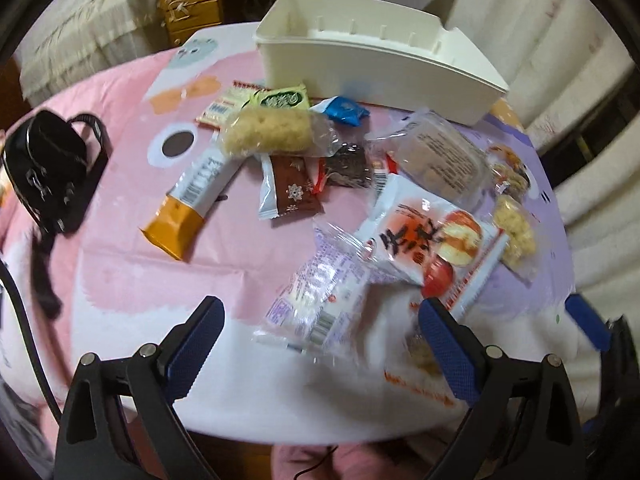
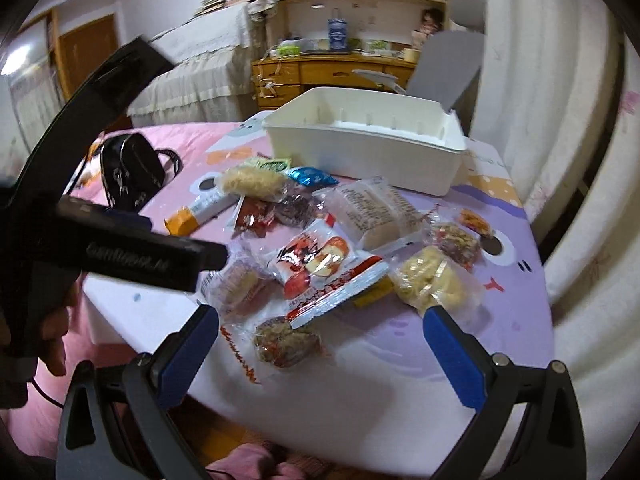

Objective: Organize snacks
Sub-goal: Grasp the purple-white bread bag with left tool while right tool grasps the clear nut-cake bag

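Observation:
Several wrapped snacks lie scattered on a pink and purple tablecloth. A white and red apple-print packet [image 1: 432, 240] [image 2: 320, 264] lies in the middle, with a clear purple-print packet [image 1: 320, 300] beside it. An orange and white bar [image 1: 188, 204] [image 2: 196, 210] lies at the left. An empty white plastic bin [image 1: 376, 56] [image 2: 368, 140] stands at the far side. My left gripper [image 1: 320, 320] is open and empty just above the near snacks. My right gripper [image 2: 320, 328] is open and empty over a brown snack packet [image 2: 284, 340].
A black bag [image 1: 52, 168] [image 2: 128, 172] lies on the table's left. The left gripper's black body [image 2: 120, 256] fills the left of the right wrist view. A wooden desk [image 2: 328, 72], a bookshelf and a covered bed stand behind the table. A white curtain hangs at the right.

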`<state>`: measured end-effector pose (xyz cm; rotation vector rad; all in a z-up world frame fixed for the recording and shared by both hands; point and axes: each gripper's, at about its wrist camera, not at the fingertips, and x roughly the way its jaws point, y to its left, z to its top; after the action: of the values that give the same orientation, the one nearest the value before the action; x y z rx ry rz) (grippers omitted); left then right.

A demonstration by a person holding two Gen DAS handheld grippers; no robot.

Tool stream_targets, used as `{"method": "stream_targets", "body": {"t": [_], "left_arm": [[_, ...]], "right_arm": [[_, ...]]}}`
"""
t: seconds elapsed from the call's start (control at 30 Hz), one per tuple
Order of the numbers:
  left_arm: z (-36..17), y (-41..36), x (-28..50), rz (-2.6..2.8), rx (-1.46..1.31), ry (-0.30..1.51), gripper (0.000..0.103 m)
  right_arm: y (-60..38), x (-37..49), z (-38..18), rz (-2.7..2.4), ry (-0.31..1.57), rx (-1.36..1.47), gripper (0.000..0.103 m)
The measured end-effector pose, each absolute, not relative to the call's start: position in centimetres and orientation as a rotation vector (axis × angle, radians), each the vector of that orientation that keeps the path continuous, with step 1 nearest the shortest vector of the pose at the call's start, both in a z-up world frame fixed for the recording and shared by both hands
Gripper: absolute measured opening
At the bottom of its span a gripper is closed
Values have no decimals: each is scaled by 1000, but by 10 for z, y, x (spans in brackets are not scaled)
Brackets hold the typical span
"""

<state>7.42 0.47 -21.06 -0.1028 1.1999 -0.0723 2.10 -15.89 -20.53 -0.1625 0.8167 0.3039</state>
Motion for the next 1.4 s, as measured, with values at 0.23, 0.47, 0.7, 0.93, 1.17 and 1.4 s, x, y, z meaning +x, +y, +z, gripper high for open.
{"method": "stream_targets", "body": {"t": [0.23, 0.47, 0.7, 0.93, 1.17, 1.4], "left_arm": [[-242, -6, 83, -103, -14, 1139, 97], [-258, -9, 82, -131, 46, 1084, 97], [-267, -7, 91, -194, 75, 1050, 97], [-280, -9, 92, -256, 111, 1091, 72], [-277, -5, 82, -275, 75, 1074, 50], [-262, 6, 78, -255, 42, 1126, 48]], "right_arm": [[-138, 22, -250, 374, 808, -282, 102], [-123, 19, -281, 440, 822, -374, 92], [-119, 16, -291, 500, 832, -397, 86], [-118, 16, -290, 557, 872, -353, 61], [-118, 28, -284, 548, 946, -304, 54], [-123, 39, -278, 501, 1083, -194, 49]]}}
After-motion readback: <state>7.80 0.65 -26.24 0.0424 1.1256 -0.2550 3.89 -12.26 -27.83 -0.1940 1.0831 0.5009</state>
